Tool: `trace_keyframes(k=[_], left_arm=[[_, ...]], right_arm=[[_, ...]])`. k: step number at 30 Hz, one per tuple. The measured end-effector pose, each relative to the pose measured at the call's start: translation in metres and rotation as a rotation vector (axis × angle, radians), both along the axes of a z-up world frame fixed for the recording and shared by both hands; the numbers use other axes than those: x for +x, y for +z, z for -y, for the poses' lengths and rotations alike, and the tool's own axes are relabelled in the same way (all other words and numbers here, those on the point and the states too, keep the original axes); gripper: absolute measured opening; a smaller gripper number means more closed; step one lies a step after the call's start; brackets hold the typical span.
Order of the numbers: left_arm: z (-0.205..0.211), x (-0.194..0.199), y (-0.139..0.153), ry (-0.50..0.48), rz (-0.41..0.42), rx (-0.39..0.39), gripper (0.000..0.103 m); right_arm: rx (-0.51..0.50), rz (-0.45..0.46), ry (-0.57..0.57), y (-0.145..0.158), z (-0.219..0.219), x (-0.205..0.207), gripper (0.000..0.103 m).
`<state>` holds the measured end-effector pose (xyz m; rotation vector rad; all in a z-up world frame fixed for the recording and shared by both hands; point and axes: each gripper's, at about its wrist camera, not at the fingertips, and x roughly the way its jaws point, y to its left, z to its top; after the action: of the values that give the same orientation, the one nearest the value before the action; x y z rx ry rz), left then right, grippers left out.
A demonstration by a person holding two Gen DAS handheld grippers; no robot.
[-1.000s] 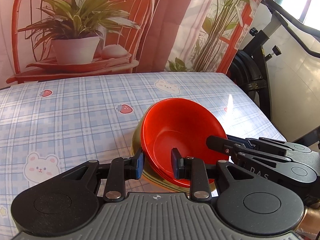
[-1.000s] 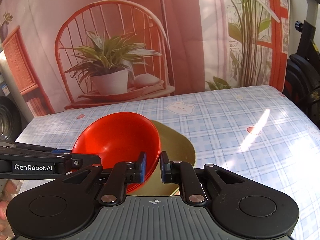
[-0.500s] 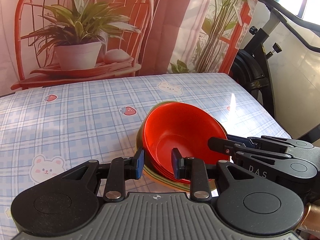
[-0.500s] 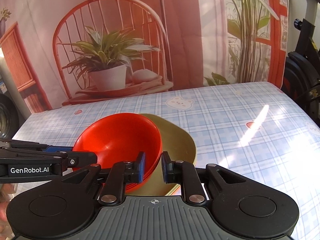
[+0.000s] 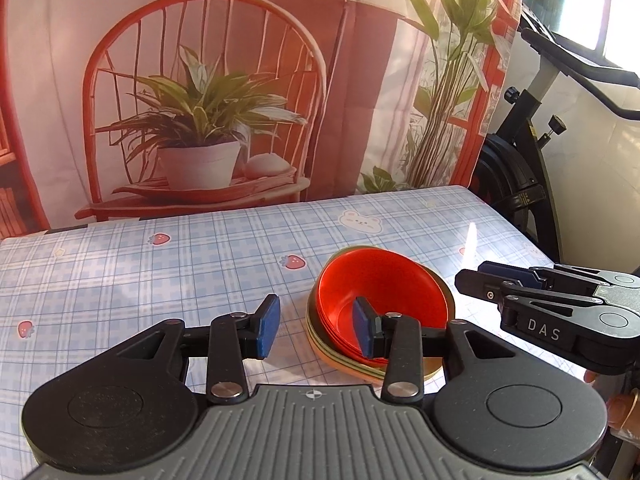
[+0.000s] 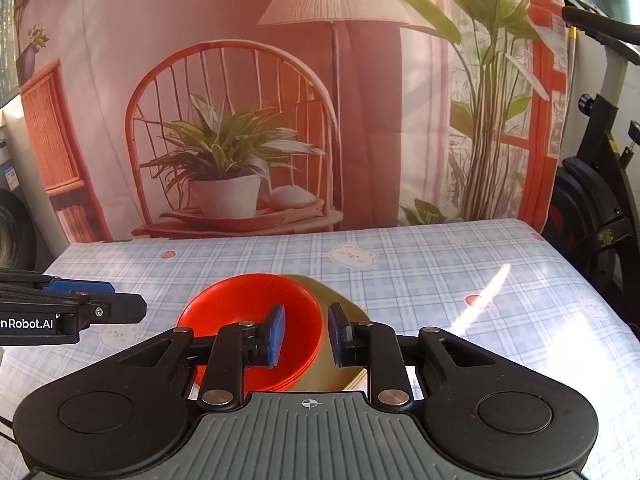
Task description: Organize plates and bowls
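Note:
A red bowl sits nested on a stack of bowls and olive-green plates on the checked tablecloth. My left gripper is open above the stack's left rim, holding nothing. In the right wrist view the red bowl sits on the olive plate. My right gripper is open above the bowl's right rim and holds nothing. Each gripper shows in the other's view, the right one to the stack's right and the left one to its left.
The blue checked tablecloth with bear and strawberry prints covers the table. A printed backdrop hangs along the far edge. An exercise bike stands beyond the table's right edge.
Both grippers have opened and let go of the red bowl's rim. They have risen and drawn back. The bowl has settled level on the stack.

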<state>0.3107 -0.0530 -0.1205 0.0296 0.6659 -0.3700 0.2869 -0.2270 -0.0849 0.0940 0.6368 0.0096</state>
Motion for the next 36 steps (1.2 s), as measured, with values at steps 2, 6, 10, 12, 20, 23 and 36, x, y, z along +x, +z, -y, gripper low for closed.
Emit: trace_keyframes(k=[2, 6, 10, 12, 20, 23, 36], left_arm=[[-0.004, -0.010, 0.009, 0.011, 0.024, 0.000, 0.042], [-0.013, -0.031, 0.028, 0.047, 0.060, -0.011, 0.044], [-0.022, -0.054, 0.047, 0.080, 0.111, 0.010, 0.051], [-0.029, -0.068, 0.059, 0.107, 0.139, 0.023, 0.057], [-0.057, -0.120, 0.103, 0.228, 0.210, -0.002, 0.086], [-0.060, -0.140, 0.117, 0.273, 0.248, 0.037, 0.090], [-0.066, -0.223, 0.159, 0.310, 0.315, 0.051, 0.090]], right_arm=[[-0.010, 0.014, 0.007, 0.010, -0.001, -0.006, 0.024], [-0.011, 0.056, 0.017, 0.034, -0.002, -0.020, 0.027], [-0.012, 0.099, 0.034, 0.060, -0.007, -0.035, 0.029], [-0.007, 0.123, 0.044, 0.074, -0.010, -0.045, 0.032], [0.013, 0.242, 0.095, 0.126, -0.027, -0.092, 0.073], [0.018, 0.276, 0.106, 0.145, -0.033, -0.112, 0.093], [0.015, 0.376, 0.038, 0.196, -0.043, -0.188, 0.103]])
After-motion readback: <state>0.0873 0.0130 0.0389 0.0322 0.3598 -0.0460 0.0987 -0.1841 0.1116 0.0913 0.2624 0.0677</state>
